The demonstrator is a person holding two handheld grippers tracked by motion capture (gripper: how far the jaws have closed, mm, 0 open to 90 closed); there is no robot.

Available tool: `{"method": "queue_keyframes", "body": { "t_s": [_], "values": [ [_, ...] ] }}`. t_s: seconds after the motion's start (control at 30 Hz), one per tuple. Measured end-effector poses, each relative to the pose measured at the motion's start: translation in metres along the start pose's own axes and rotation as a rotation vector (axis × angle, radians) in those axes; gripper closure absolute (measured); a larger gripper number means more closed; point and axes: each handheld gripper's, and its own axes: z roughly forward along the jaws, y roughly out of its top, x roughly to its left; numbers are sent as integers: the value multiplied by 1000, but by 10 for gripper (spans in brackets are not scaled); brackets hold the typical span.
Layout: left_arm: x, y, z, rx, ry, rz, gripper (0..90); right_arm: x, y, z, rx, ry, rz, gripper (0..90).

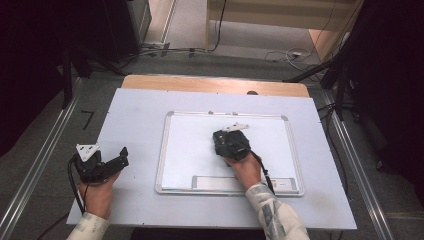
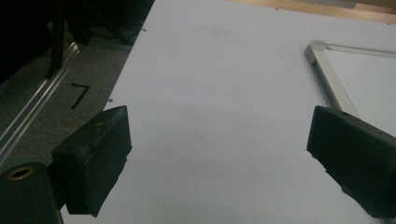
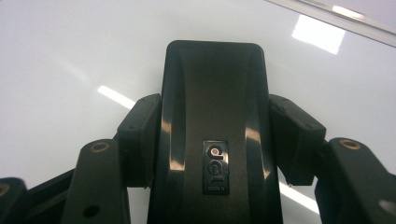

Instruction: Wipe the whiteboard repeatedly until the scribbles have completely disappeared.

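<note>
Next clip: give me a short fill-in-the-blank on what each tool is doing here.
1. The right tool is shut on a black ____.
2. That eraser is over the ____, inside its frame.
3. The left tool has its jaws ____, with nothing between them.

Missing words: eraser; whiteboard; open

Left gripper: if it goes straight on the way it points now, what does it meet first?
Probably nothing at first: the left gripper is open over bare white table sheet. The whiteboard frame lies to the right of its line; depth is hard to judge.
</note>
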Motion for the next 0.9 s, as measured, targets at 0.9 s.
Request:
{"method": "queue_keyframes", "body": {
  "t_s": [0.9],
  "values": [
    [0,0,2,6,-2,1,69,20,30,27,-14,-22,36,381]
  ]
}}
